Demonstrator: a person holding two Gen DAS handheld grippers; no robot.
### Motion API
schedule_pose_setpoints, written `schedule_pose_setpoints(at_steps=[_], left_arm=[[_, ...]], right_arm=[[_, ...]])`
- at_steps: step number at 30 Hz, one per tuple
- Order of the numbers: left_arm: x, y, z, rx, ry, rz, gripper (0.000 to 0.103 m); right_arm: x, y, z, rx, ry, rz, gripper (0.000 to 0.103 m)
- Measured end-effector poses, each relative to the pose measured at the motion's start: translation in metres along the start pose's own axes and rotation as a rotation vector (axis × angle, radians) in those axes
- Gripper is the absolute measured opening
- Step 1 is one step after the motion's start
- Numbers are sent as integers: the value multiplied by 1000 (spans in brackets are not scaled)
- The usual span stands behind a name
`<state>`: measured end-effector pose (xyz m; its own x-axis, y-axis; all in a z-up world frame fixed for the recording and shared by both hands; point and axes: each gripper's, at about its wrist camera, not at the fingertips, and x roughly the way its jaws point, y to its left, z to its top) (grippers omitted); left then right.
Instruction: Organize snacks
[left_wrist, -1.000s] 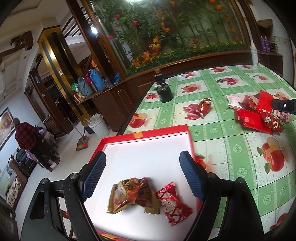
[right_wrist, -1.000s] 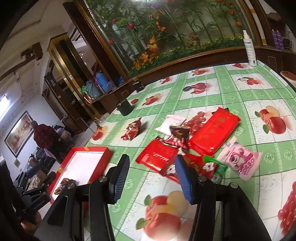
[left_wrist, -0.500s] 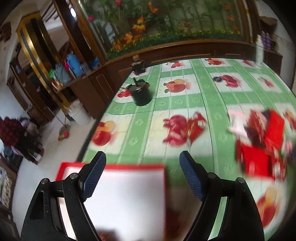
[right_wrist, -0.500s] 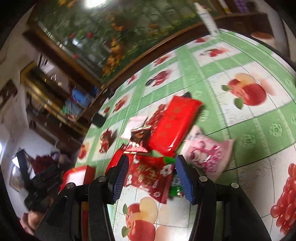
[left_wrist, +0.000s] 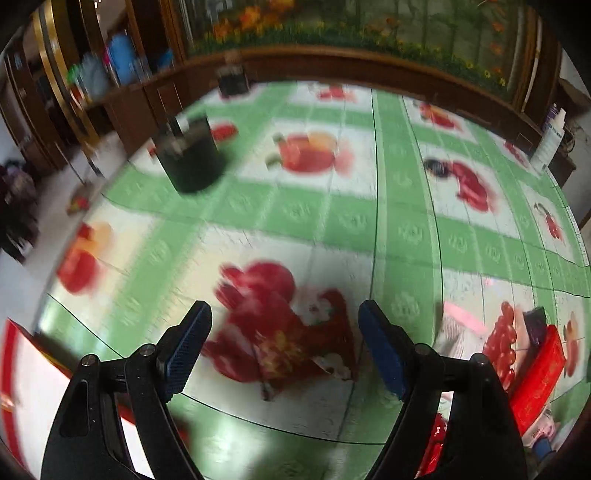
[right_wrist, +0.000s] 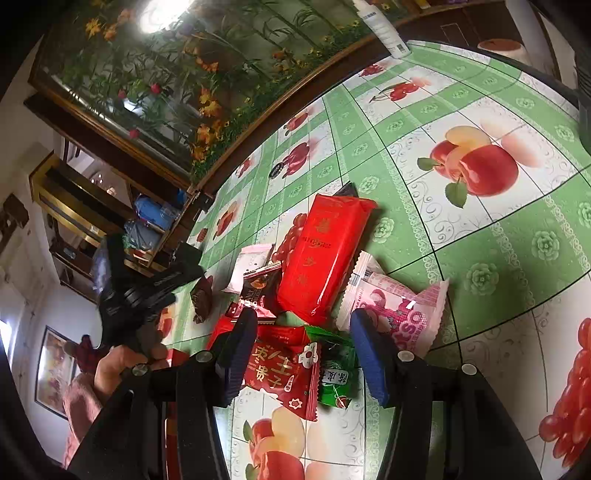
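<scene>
My left gripper is open and hovers over a lone dark red snack packet lying on the fruit-print tablecloth; the picture is blurred. The red tray with a white floor shows at the lower left. My right gripper is open above a pile of snacks. A red packet with white characters and a green packet lie under its fingers, untouched. Beyond them are a long red packet, a pink packet and a dark brown packet. In the right wrist view the left gripper is held by a hand.
A black cup stands on the table's far left part. A white bottle stands at the far edge by the wooden planter wall. The green checked tablecloth stretches bare to the right of the pile.
The left gripper has swung from above the tray, with its two packets, across to the lone red packet on the cloth. The right gripper has rolled and dipped closer to the pile.
</scene>
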<state>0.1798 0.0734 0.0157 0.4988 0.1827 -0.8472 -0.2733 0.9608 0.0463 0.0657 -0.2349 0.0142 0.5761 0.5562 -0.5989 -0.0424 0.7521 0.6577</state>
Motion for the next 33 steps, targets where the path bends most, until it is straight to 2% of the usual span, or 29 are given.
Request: schedule_pose_setpoints(at_steps=[2,3,4,5,7,13,18,22,23,26,29,33], left_arm=[[5,-4,-7,18,18,-29,73],[9,-6,-11,29,39,-32,62],[8,-5,-14,21,28,-62,53],[7,-6,-16,33,23,-71,49],[4,-11,-19,84,17,-85,28],[-15,-17,-46,206,18,-178,25],[-40,-19,-82,320,17,-275,25],[-66,-21,-121,410,23,-345,25],[-72,-21,-131,424,28,-366,25],[-91,-14,-156,435,59,-439,25],[-103,-4,-174,426,87,-481,25],[-110,7,-185,396,87,-473,25]], right_arm=[[1,2,0,-10,1,-5,55],[2,2,0,-11,2,-5,55],[2,2,1,-11,2,-5,55],[2,2,1,-10,1,-6,55],[4,1,2,-9,2,-10,55],[14,0,4,-10,39,33,55],[27,10,-1,-64,68,41,55],[37,20,-9,-140,95,-6,55],[38,22,-10,-145,119,14,55],[42,24,-13,-127,243,146,55],[33,19,-10,-77,259,273,55],[29,15,-12,-57,268,258,55]])
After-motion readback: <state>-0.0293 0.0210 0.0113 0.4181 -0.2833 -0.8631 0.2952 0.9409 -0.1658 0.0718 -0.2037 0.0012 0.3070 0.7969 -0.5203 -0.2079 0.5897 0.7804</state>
